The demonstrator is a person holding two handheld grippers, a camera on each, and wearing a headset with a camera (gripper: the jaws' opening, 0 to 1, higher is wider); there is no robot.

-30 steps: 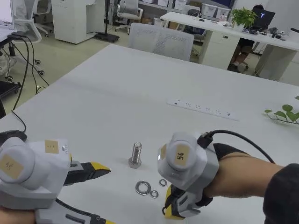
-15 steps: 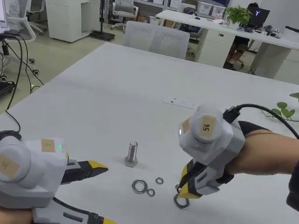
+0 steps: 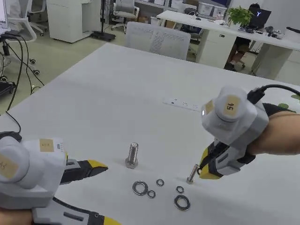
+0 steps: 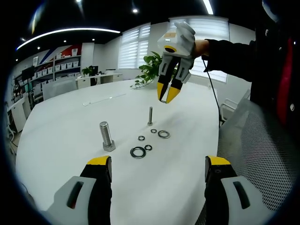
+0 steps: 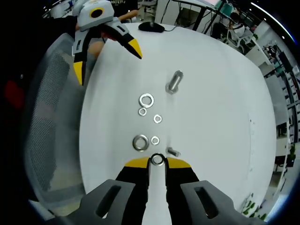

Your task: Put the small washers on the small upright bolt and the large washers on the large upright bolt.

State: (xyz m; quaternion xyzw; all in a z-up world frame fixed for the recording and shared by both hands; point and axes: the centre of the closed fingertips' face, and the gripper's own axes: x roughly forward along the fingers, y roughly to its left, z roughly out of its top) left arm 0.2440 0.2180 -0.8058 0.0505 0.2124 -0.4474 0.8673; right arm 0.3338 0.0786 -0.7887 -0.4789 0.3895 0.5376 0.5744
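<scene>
The large bolt [image 3: 132, 155] stands upright at mid table, and the small bolt [image 3: 192, 173] stands to its right. Two large washers [image 3: 139, 188] [image 3: 182, 202] and three small washers [image 3: 160, 182] lie flat in front of the bolts. My right gripper [image 3: 202, 173] hovers just right of the small bolt's top. In the right gripper view, the gripper [image 5: 157, 161] is shut on a small washer [image 5: 157, 160], directly above the small bolt [image 5: 173, 152]. My left gripper [image 4: 159, 161] is open and holds nothing, low at the near left, with the large bolt [image 4: 106, 136] ahead of it.
A white power strip [image 3: 183, 104] lies farther back on the table. Green leaves [image 3: 296, 97] reach in at the right edge. A mesh chair [image 3: 157, 40] stands behind the table's far edge, with desks and cabinets beyond.
My right gripper has risen and moved right, uncovering the small bolt and two washers near it. The left gripper has stayed where it was.
</scene>
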